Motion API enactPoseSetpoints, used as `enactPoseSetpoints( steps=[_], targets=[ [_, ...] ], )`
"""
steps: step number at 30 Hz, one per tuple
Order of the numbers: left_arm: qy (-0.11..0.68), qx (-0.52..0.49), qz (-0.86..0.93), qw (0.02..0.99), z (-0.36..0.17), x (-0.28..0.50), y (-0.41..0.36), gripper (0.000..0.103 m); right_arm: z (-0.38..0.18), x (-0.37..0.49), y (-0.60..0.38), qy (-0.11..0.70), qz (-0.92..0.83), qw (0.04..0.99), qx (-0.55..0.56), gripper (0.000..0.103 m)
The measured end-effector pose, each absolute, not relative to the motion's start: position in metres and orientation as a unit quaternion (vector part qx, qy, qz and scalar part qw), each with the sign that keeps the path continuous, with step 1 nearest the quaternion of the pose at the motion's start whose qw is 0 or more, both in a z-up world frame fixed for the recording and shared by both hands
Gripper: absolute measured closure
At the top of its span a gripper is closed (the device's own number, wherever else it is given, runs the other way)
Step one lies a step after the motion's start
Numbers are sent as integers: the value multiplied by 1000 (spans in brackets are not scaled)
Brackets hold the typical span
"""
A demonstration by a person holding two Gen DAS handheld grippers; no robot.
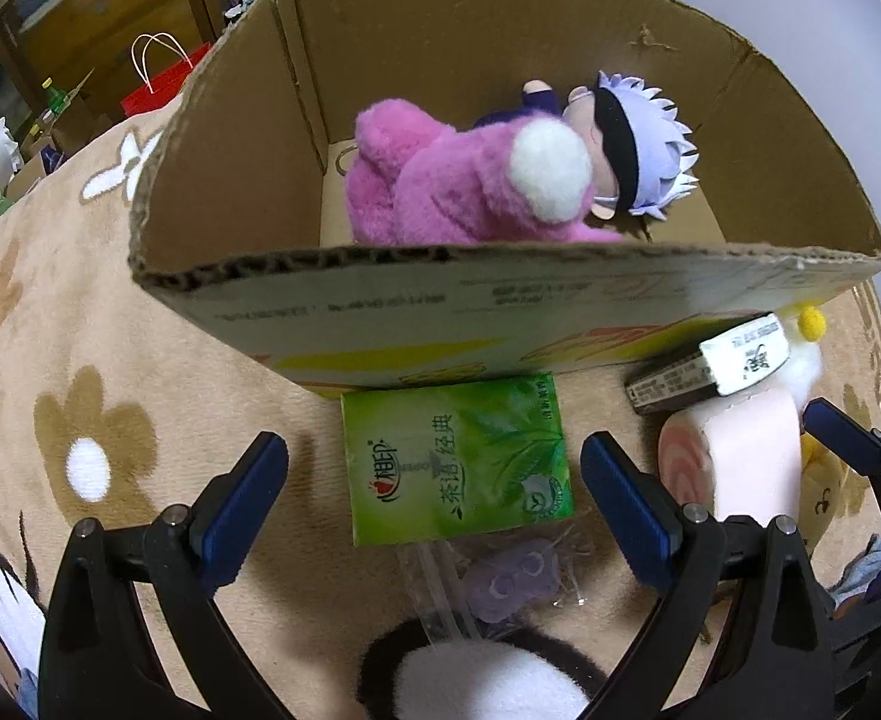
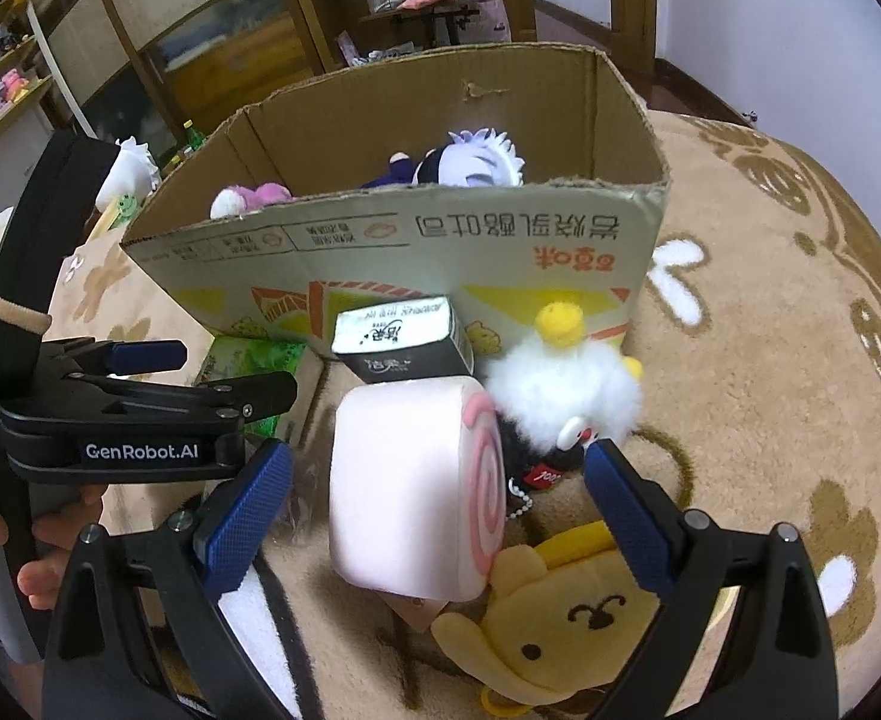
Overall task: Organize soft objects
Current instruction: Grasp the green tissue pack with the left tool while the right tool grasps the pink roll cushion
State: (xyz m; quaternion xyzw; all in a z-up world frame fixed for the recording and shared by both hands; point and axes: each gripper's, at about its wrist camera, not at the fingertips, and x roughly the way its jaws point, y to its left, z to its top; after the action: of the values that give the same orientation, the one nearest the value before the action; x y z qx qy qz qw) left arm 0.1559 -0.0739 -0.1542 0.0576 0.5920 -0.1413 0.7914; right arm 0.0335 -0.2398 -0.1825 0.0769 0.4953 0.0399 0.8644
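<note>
An open cardboard box (image 1: pixel 500 306) (image 2: pixel 416 240) stands on the beige flowered rug. Inside lie a pink plush (image 1: pixel 452 186) and a purple-haired doll (image 1: pixel 638 144) (image 2: pixel 476 165). My left gripper (image 1: pixel 434 480) is open, its jaws either side of a green tissue pack (image 1: pixel 458 456) on the rug. My right gripper (image 2: pixel 440 498) is open around a pink swirl-roll plush (image 2: pixel 416 486) (image 1: pixel 740 456), not touching it. A white fluffy toy (image 2: pixel 560 396) and a yellow dog plush (image 2: pixel 560 618) lie beside the roll.
A black-and-white carton (image 2: pixel 404 336) (image 1: pixel 716 366) leans against the box front. A purple item in clear wrap (image 1: pixel 512 582) and a black-and-white plush (image 1: pixel 488 678) lie near the left gripper. Shelves, a red bag (image 1: pixel 164 84) and clutter stand behind.
</note>
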Motion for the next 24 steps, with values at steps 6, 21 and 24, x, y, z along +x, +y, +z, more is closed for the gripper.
enactPoseSetpoints(
  steps=[6, 21, 24],
  targets=[
    [602, 51, -137, 785, -161, 164, -76, 6, -186, 37, -238, 503, 40, 860, 75, 1],
    [618, 52, -134, 773, -184, 161, -73, 28, -192, 37, -227, 530, 48, 845, 50, 47],
    [614, 53, -139, 775, -182, 157, -72, 29, -192, 35, -225, 531, 51, 844, 52, 53]
  ],
)
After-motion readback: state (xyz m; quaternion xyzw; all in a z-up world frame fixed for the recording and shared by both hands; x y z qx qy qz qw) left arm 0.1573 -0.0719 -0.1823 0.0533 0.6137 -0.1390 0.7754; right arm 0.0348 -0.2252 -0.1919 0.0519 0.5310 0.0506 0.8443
